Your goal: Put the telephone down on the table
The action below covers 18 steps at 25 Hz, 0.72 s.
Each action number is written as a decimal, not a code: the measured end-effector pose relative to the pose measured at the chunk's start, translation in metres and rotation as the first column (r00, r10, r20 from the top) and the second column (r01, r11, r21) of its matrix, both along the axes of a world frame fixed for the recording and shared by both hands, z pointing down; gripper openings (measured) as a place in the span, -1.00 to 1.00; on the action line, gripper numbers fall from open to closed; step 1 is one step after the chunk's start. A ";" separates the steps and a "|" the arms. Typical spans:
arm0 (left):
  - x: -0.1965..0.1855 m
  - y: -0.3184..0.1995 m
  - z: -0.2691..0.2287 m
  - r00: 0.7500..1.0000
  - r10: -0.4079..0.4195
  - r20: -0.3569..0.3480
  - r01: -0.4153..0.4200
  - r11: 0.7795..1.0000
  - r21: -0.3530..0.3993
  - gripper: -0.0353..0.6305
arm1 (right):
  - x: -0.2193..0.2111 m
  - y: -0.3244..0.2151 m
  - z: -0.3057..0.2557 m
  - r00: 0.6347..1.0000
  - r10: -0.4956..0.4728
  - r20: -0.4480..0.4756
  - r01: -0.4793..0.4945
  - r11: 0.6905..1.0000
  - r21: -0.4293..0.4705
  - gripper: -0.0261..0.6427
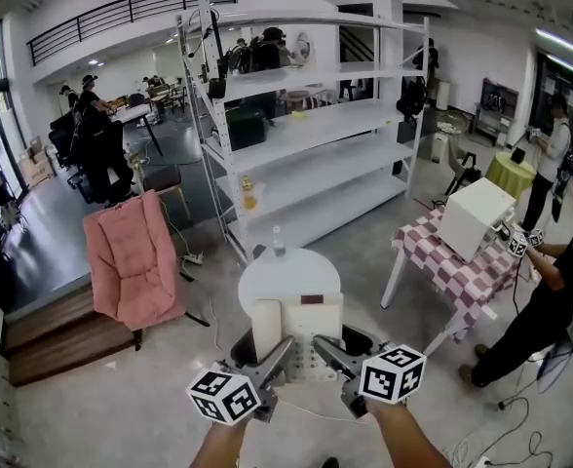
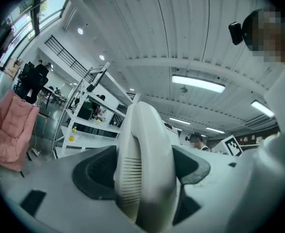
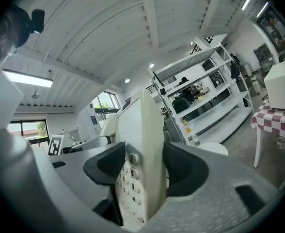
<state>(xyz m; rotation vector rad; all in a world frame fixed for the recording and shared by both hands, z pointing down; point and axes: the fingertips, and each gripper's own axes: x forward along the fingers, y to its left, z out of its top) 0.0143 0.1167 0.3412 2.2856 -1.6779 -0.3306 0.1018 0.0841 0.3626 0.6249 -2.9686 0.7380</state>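
A cream telephone (image 1: pixel 304 331) is held up in the air between both grippers, over the near edge of a small round white table (image 1: pixel 288 273). My left gripper (image 1: pixel 273 355) is shut on the telephone's handset side. In the left gripper view, the ribbed handset (image 2: pixel 143 178) fills the gap between the dark pads (image 2: pixel 91 176). My right gripper (image 1: pixel 329 351) is shut on the keypad side. The right gripper view shows the telephone (image 3: pixel 143 149) standing on edge between the jaws, its buttons (image 3: pixel 128 181) facing left. The telephone's underside is hidden.
A small bottle (image 1: pixel 278 243) stands at the round table's far edge. Behind are tall white shelves (image 1: pixel 306 135), and a pink folding chair (image 1: pixel 131 256) stands to the left. At the right, a person (image 1: pixel 550 295) stands by a checkered table (image 1: pixel 462 273) bearing a white box (image 1: pixel 474 217).
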 end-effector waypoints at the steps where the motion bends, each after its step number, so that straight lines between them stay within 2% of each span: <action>1: 0.003 -0.006 0.000 1.000 -0.005 0.003 0.005 1.000 -0.002 0.14 | 0.002 -0.006 0.000 1.000 -0.005 0.004 0.005 1.000 -0.002 -0.22; 9: 0.026 -0.039 -0.001 1.000 -0.024 0.019 0.024 1.000 -0.014 0.14 | 0.024 -0.041 0.001 0.999 -0.016 0.032 0.016 1.000 -0.006 -0.22; 18: 0.022 -0.085 0.008 1.000 0.021 0.018 -0.020 0.999 -0.025 0.14 | 0.022 -0.083 0.010 0.999 0.025 0.026 -0.024 0.999 -0.025 -0.22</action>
